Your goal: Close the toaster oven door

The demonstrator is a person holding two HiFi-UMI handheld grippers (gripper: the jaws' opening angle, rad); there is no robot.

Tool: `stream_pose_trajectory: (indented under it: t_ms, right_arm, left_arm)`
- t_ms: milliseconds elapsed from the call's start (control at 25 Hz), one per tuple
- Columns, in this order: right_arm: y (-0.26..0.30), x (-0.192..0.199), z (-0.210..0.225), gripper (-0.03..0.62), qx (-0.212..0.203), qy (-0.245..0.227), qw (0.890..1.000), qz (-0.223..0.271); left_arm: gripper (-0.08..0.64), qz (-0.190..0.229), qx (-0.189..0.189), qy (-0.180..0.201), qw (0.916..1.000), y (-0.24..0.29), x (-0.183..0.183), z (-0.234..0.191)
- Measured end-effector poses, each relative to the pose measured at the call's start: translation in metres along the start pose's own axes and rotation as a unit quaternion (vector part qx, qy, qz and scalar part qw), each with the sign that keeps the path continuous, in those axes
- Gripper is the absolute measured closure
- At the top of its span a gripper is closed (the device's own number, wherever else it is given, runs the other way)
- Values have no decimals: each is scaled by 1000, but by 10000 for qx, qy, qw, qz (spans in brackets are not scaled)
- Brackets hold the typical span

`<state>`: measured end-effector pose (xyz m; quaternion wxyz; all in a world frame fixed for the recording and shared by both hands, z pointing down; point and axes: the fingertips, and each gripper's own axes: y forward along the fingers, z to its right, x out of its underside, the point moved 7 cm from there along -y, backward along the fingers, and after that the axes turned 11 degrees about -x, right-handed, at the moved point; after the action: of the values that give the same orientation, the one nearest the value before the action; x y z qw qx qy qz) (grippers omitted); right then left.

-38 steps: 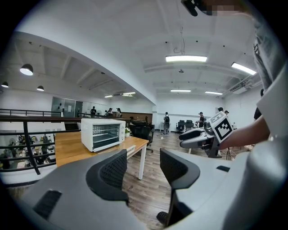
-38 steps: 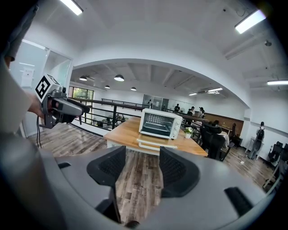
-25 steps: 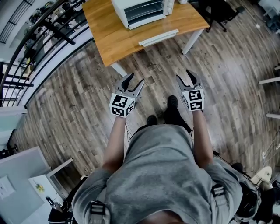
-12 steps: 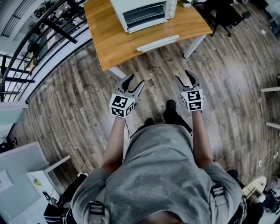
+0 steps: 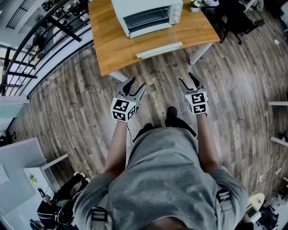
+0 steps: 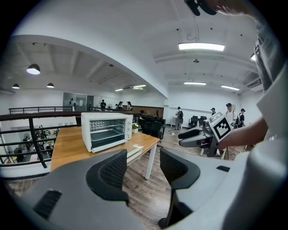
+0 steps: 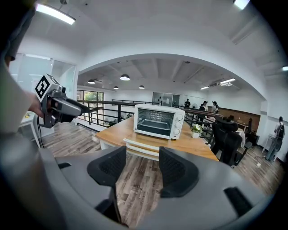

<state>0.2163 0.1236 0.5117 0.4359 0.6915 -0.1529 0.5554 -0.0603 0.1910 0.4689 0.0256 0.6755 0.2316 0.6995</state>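
Grey-brown wood plank floor (image 5: pixel 67 103) fills most of the head view. It lies bare between the person and the rectangular light-wood table with white legs (image 5: pixel 108 49). Compared with a second ago, the table reaches further down that view and more of the oven shows, so the person has come nearer. A black metal railing (image 5: pixel 40 40) runs just left of the table. A black office chair (image 5: pixel 234 18) stands off its right end.

The boxy white toaster oven (image 5: pixel 146 13) sits at the table's middle. Its white door (image 5: pixel 159 49) is folded down flat and juts past the table's near edge.

The left gripper (image 5: pixel 136 83) and right gripper (image 5: pixel 187 78) are level and well apart. Both hang over the floor short of the table, pointing at it, clear of the door. Each has its jaws spread wide with nothing between them.
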Motion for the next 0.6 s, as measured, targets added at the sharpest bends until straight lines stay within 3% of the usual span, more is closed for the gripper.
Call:
stream_pose_trajectory:
  t_ms: [600]
  right_arm:
    - [9, 11, 99, 360, -562, -204, 9982, -48]
  left_arm:
    - [333, -61, -647, -285, 9975, 56, -11, 46]
